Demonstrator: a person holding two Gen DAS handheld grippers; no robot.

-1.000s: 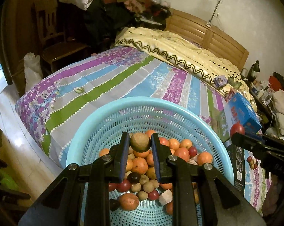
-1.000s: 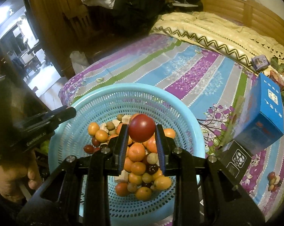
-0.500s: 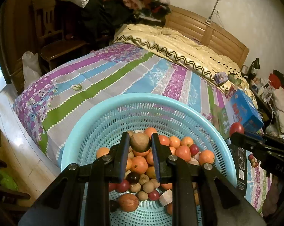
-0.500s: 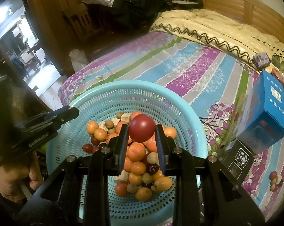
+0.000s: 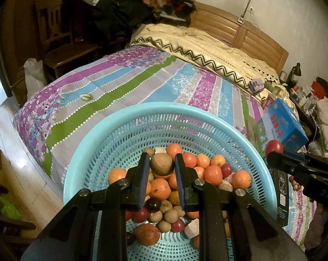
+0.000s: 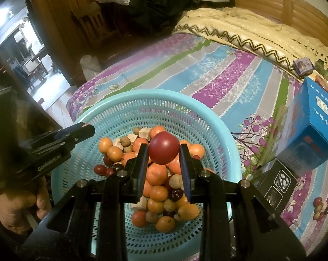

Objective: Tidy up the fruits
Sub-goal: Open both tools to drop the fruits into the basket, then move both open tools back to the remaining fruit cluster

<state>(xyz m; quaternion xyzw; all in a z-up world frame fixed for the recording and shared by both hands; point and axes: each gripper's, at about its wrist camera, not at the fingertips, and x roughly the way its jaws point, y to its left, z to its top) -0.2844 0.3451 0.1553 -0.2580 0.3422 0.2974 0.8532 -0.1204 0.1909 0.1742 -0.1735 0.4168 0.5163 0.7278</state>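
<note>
A light blue perforated basket (image 5: 120,139) (image 6: 111,113) sits on the bed and holds a heap of oranges (image 5: 160,188) (image 6: 156,173), small brown fruits and dark red fruits. My left gripper (image 5: 161,164) is shut on a brown round fruit (image 5: 161,164) and holds it above the heap. My right gripper (image 6: 163,151) is shut on a red round fruit (image 6: 163,150) above the heap. The right gripper also shows at the right of the left wrist view (image 5: 273,150), and the left gripper shows at the left of the right wrist view (image 6: 85,130).
The basket rests on a striped purple, blue and green bedspread (image 5: 124,82). A blue box (image 6: 310,121) and a black box (image 6: 277,181) stand right of the basket. A few small fruits (image 6: 318,206) lie on the spread at the right. A cream blanket (image 5: 207,47) lies beyond.
Both grippers have kept hold of their fruits. The basket has slid slightly lower and nearer in both views; otherwise little has moved.
</note>
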